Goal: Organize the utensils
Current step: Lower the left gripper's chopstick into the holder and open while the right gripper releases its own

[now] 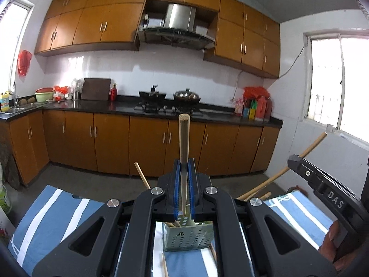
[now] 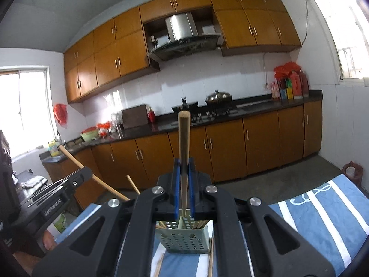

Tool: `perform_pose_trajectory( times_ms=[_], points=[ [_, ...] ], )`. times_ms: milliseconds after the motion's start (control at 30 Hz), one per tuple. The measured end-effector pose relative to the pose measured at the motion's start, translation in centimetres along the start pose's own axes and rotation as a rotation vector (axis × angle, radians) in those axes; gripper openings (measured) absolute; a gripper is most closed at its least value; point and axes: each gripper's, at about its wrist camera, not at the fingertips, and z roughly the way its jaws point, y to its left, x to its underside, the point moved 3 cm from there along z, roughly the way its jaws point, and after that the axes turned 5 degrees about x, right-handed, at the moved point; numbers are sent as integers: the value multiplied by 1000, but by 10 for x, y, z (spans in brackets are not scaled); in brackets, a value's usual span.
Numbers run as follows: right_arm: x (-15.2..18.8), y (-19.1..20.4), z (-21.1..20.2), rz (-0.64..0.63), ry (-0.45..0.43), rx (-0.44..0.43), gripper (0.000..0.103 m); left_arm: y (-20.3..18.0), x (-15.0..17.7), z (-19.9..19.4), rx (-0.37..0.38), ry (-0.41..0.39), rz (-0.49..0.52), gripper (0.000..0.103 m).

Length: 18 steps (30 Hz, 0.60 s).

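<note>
Wooden chopsticks are the business at hand: the left gripper (image 1: 184,164) has its blue-padded jaws clamped on one chopstick (image 1: 183,143), which stands upright between the pads with its round butt end above the fingertips and its thin end reaching down toward the holder. The right gripper (image 2: 183,164) is pinched the same way on a second chopstick (image 2: 183,138), also upright between its blue pads. Below both grippers sits a pale green perforated chopstick holder (image 2: 182,237) on a blue cloth with white stripes (image 2: 322,221); several more chopsticks already stand in it, leaning out to the sides, and two loose chopsticks (image 2: 210,258) lie flat on the cloth just beside its base. In the left wrist view the right gripper's black body shows at the right edge with a hand (image 1: 332,244) wrapped on its grip, and its chopstick slants up past it. Beyond the cloth runs a dark kitchen counter (image 1: 207,113) over orange-brown cabinets, with a gas hob carrying a lidded wok (image 1: 186,95), and a steel range hood (image 1: 177,32) above.
</note>
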Motion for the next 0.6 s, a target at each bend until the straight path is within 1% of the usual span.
perform_pose_trajectory(
  times_ms=[133,333,433,467,500,567,600],
  points=[
    [12,2,28,-10,64,14,8,4,11,16,-3,47,-14,7],
    [26,6,48,-21,121,12,8,8,20,31,8,102,-31,7],
    [26,6,49,-11,126,9,15,12,20,32,14,111,-47,8],
    [26,5,48,-10,123,9,23,12,19,30,17,109,-48,9],
    [25,5,46,-8,113,11,29,11,18,31,15,107,-47,11],
    [25,5,42,-8,106,10,30,12,17,27,12,96,-47,27],
    [24,5,39,-8,101,9,30,12,17,26,9,91,-47,29]
  ],
)
